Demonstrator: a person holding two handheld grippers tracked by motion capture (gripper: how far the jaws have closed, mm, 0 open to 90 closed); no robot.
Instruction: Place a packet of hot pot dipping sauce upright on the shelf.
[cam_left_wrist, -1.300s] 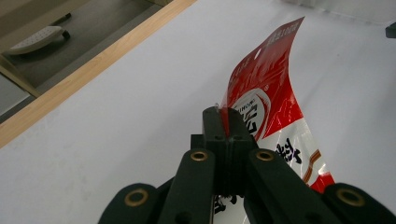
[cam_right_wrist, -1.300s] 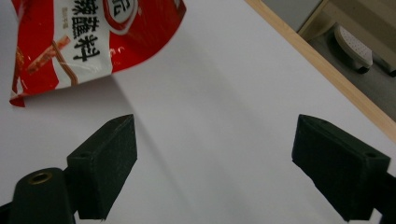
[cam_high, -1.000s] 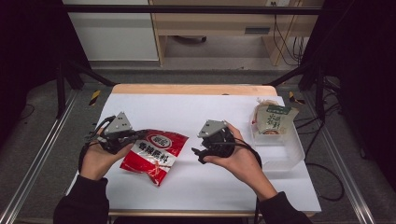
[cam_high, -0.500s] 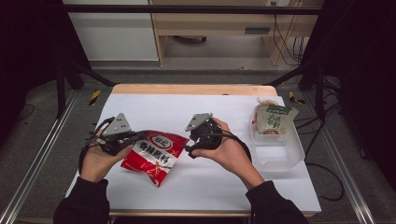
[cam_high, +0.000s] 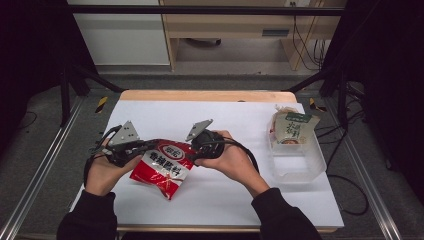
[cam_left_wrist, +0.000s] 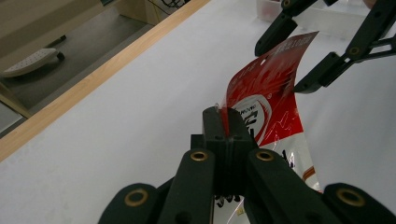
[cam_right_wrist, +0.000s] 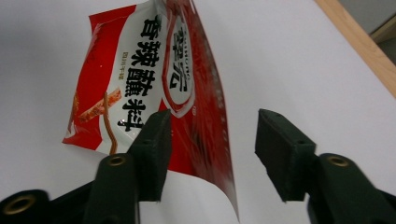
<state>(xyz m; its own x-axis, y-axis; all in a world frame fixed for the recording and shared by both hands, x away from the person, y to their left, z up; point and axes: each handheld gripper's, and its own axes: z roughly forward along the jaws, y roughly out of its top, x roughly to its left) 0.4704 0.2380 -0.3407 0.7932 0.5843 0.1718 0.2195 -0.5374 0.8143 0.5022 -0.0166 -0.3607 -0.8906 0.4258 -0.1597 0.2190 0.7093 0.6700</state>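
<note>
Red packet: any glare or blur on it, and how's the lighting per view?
High view: red packet soft, print unreadable, white table bright against dark surroundings. Left gripper view: glossy film shows small highlights. Right gripper view: print crisp, near jaws slightly soft.

Red pouch (cam_high: 164, 167) top-left corner: hidden between the closed jaws of the left gripper (cam_left_wrist: 223, 126).
Red pouch lower end: cut off by the bottom edge in the left gripper view — print there blurred.
Right gripper (cam_right_wrist: 210, 149) jaw tips: hidden under the hand in the high view.
Packet (cam_high: 291, 127) in the clear tub (cam_high: 300, 165): lettering too small to read.
Forearms: cut off at the bottom edge — high view.
</note>
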